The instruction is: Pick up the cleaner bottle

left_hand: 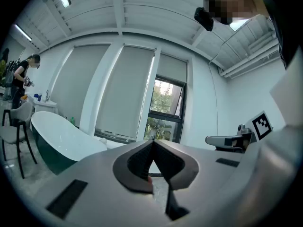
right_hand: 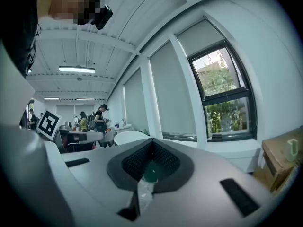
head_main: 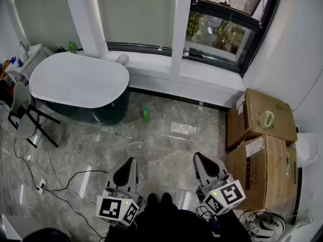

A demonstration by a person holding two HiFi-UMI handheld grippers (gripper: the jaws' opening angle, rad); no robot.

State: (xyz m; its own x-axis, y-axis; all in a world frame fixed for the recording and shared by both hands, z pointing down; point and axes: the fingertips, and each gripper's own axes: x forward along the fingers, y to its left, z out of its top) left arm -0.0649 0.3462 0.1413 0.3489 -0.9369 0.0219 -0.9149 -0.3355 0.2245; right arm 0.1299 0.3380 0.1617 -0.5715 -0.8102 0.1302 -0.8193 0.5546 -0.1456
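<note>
Grey marble floor (head_main: pixel 171 140) is holding a white bathtub (head_main: pixel 75 79) below the window (head_main: pixel 222 32), with cardboard boxes (head_main: pixel 262 115) at right. The green cleaner bottle (head_main: pixel 146 115) is standing on the floor just beside the tub, well ahead of both grippers. Left gripper (head_main: pixel 132 160) and right gripper (head_main: pixel 198 157) are hovering low, jaws closed on nothing. Only the right gripper view is showing people at desks (right_hand: pixel 100 118).

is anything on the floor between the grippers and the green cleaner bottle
Nothing visible. Bare floor lies between the cleaner bottle and both the left gripper and right gripper; the bathtub stands off to the side.

One bottle (head_main: pixel 146 115), two boxes (head_main: pixel 250 110), one tub (head_main: pixel 75 79), probably one chair (head_main: pixel 22 117).
</note>
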